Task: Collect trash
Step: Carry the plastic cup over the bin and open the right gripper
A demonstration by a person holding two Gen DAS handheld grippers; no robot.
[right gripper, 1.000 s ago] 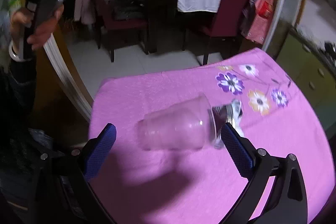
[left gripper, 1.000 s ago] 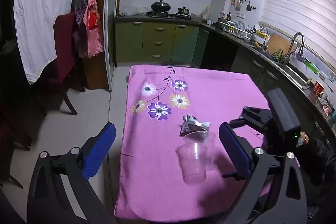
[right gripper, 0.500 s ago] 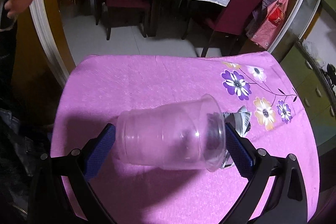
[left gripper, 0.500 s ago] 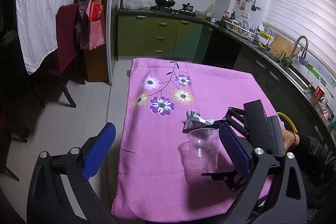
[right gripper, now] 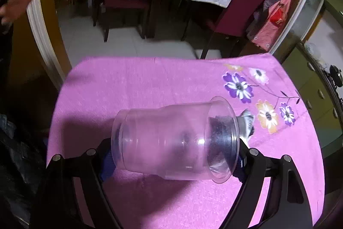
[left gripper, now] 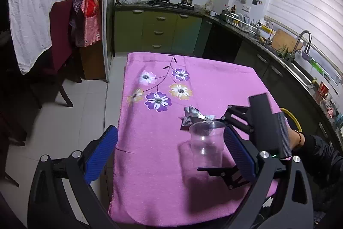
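Clear plastic cup (left gripper: 206, 144) stands upright on the pink flowered cloth (left gripper: 150, 156), smooth, round, mouth up, beside a crumpled silvery wrapper (left gripper: 193, 117). Right gripper (right gripper: 174, 156) jaws are closing around it; left gripper (left gripper: 171, 153) is wide open, empty.

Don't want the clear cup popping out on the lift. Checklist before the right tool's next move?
1. Clear cup inside the right tool: ok. It lies on its side on the pink cloth, with its base at one side of the tool and its rim at the other.
2. Pads touching the cup: cannot tell. The jaws are closing and the cup hides most of the pads.
3. Cup undeformed: ok.
4. Crumpled wrapper clear of the rim-side pad: cannot tell. It lies right at the rim.
5. Left tool free: ok. It is open with nothing between its jaws.
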